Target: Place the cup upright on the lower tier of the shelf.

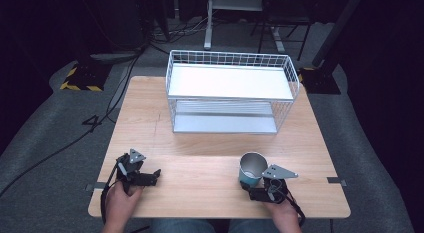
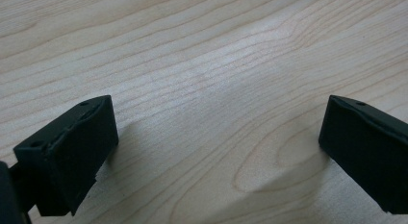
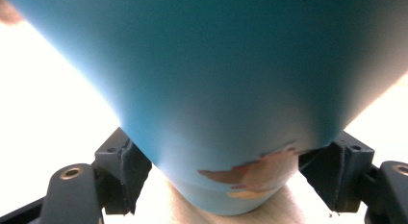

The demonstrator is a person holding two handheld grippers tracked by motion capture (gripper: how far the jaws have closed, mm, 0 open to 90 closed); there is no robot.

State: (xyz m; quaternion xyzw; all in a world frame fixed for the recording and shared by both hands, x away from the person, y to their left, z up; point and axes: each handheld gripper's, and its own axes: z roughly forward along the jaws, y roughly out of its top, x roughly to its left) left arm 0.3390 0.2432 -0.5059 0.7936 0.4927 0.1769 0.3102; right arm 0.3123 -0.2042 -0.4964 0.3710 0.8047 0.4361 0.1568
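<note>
Right tool (image 1: 254, 189) clamped low on teal cup (image 1: 251, 169), upright on worktop (image 1: 200, 193) at 5 o'clock. Left tool (image 1: 152, 175) wide open, empty, 7 o'clock. Grasp done; lift and placement, likely wire rack (image 1: 230, 90) at 12, pending.

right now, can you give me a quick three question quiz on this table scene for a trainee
1. True or false: the right gripper has its jaws closed on the blue cup.
2. What lies between the left gripper jaws? A) a cup B) nothing but bare table C) a wire
3. What stands at the far side of the table?

Key: 1 true. 2 B. 3 a white wire rack with two shelves.
</note>
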